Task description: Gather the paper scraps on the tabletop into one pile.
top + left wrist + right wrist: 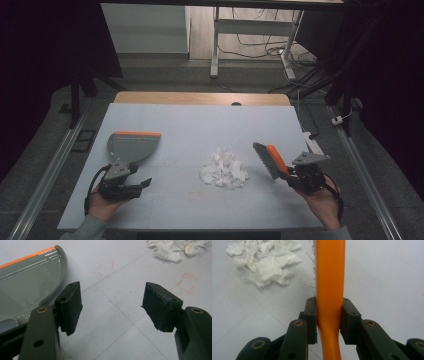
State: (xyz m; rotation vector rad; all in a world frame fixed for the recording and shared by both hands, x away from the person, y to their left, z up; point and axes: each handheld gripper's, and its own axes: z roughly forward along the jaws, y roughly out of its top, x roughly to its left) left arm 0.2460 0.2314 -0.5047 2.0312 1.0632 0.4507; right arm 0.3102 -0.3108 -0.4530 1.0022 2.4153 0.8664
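Lab: rail-framed table (150, 120), floor cables (260, 50).

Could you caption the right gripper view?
Right gripper clamps an orange brush handle beside crumpled paper scraps.

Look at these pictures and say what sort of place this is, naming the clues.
Probably a lab or workshop test bench, not a home: a white table set out for a sweeping trial, loose cables on the floor behind, and a metal-framed desk beyond. Hand-held grippers also suggest a recording rig.

On the desk (200, 125): dustpan (132, 146) at left, paper scraps (224, 168) at centre, brush (269, 159) at right.
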